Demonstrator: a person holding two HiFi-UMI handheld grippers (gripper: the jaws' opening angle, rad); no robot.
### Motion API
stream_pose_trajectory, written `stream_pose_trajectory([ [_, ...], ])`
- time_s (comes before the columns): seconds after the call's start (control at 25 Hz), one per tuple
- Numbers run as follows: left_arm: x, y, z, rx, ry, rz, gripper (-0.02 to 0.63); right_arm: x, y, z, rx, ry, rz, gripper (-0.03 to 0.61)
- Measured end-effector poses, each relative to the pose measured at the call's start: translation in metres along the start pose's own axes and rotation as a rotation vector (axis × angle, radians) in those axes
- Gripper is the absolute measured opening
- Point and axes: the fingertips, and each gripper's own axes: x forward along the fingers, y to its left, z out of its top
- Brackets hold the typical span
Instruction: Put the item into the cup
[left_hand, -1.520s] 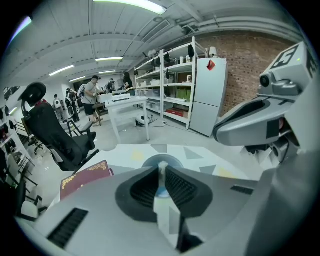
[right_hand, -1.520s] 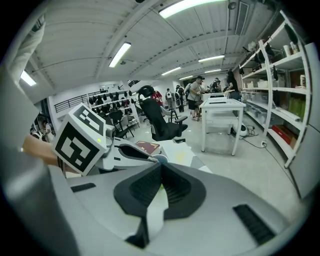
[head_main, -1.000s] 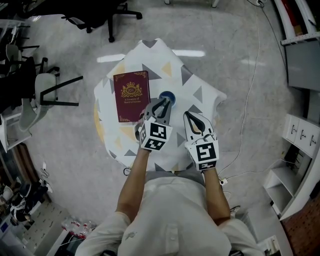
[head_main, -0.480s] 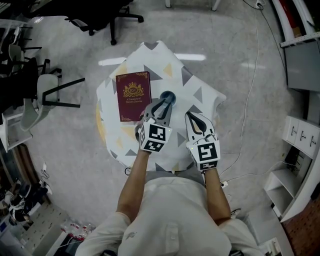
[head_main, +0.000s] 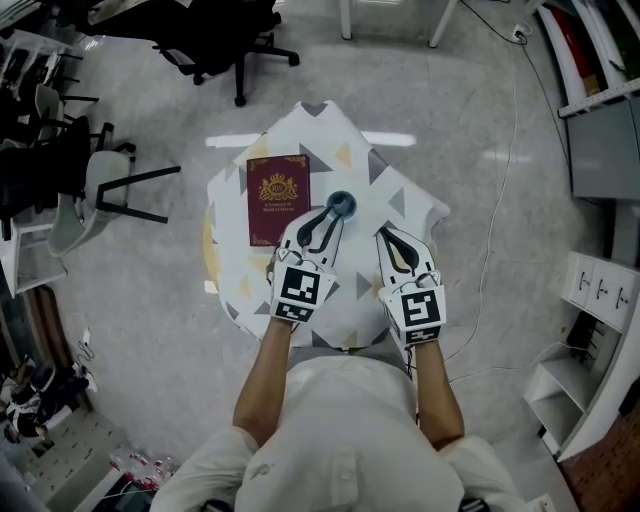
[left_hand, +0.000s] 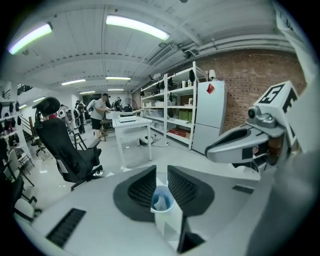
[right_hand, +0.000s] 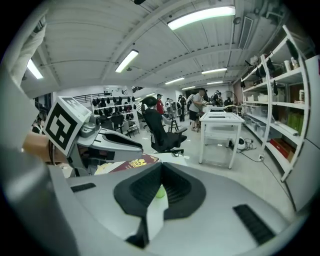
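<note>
A small blue cup (head_main: 342, 204) stands on the patterned tablecloth (head_main: 400, 190) with something pale inside it (left_hand: 161, 202). My left gripper (head_main: 332, 215) reaches it from the near side. In the left gripper view the cup (left_hand: 163, 196) sits in the narrow gap of that gripper (left_hand: 160, 172), which is shut on it. To the right, my right gripper (head_main: 391, 234) hovers over the cloth, a short way from the cup. In the right gripper view this gripper (right_hand: 161, 172) is shut on a small lime-green item (right_hand: 160, 192).
A maroon book with a gold crest (head_main: 278, 198) lies left of the cup, also visible as the book (right_hand: 134, 164). The small table's edges drop to the floor on all sides. Office chairs (head_main: 215, 45) stand beyond; shelving (head_main: 600, 120) is at the right.
The head camera has shifted, so the table sits lower and further right in the picture. Both grippers keep their places relative to the cup and the book.
</note>
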Motion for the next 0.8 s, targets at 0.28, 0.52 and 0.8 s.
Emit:
stream_pose_trajectory([
  [0.28,-0.031,-0.006,0.035,-0.003,-0.104,0.000,0.052,-0.016,0.006,0.032,-0.054,-0.055,0.009,0.006],
  [0.52,-0.053,-0.013,0.046,-0.011,-0.147,0.000,0.049,-0.030,0.014,0.047,-0.072,-0.080,0.004,0.006],
  [0.8,-0.078,-0.016,0.046,-0.006,-0.175,-0.026,0.049,-0.046,0.033,0.059,-0.105,-0.134,-0.003,0.006],
])
